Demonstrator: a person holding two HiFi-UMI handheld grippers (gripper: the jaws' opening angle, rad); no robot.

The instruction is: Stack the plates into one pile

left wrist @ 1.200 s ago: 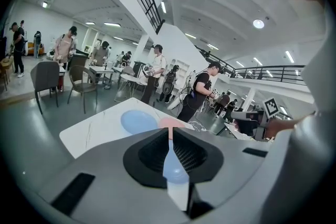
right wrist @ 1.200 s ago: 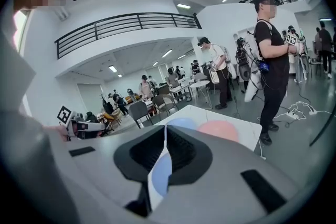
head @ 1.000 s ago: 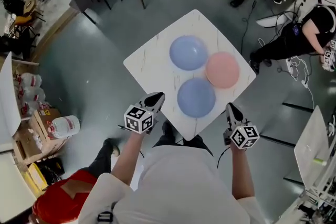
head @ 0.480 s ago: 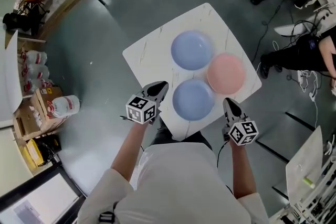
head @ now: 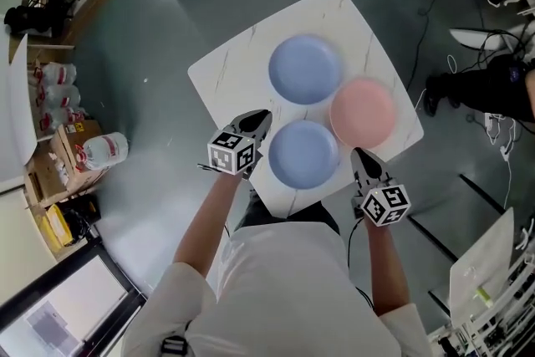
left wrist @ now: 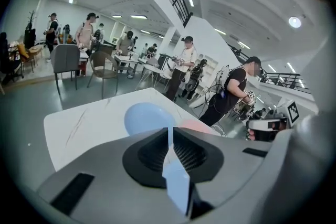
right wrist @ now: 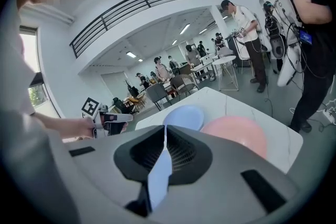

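Note:
Three plates lie side by side on the white marble table (head: pixel 226 79): a blue plate (head: pixel 305 68) at the far side, a pink plate (head: pixel 362 113) to the right, and a second blue plate (head: pixel 303 153) nearest me. My left gripper (head: pixel 257 121) hovers at the near blue plate's left rim, jaws together and empty. Off that plate's right rim, just below the pink plate, my right gripper (head: pixel 361 155) is shut and empty too. The left gripper view shows the far blue plate (left wrist: pixel 147 115) and a strip of the pink plate (left wrist: pixel 197 126). Both also show in the right gripper view: blue plate (right wrist: pixel 184 117), pink plate (right wrist: pixel 236 134).
The table stands on a grey floor, its near corner at my body. Boxes and water jugs (head: pixel 104 150) sit on the floor to the left. Cables and a person (head: pixel 493 84) are at the right; chairs and other people stand further back.
Both grippers have moved forward and down, from short of the table's near edges to either side of the near blue plate. The plates have not moved.

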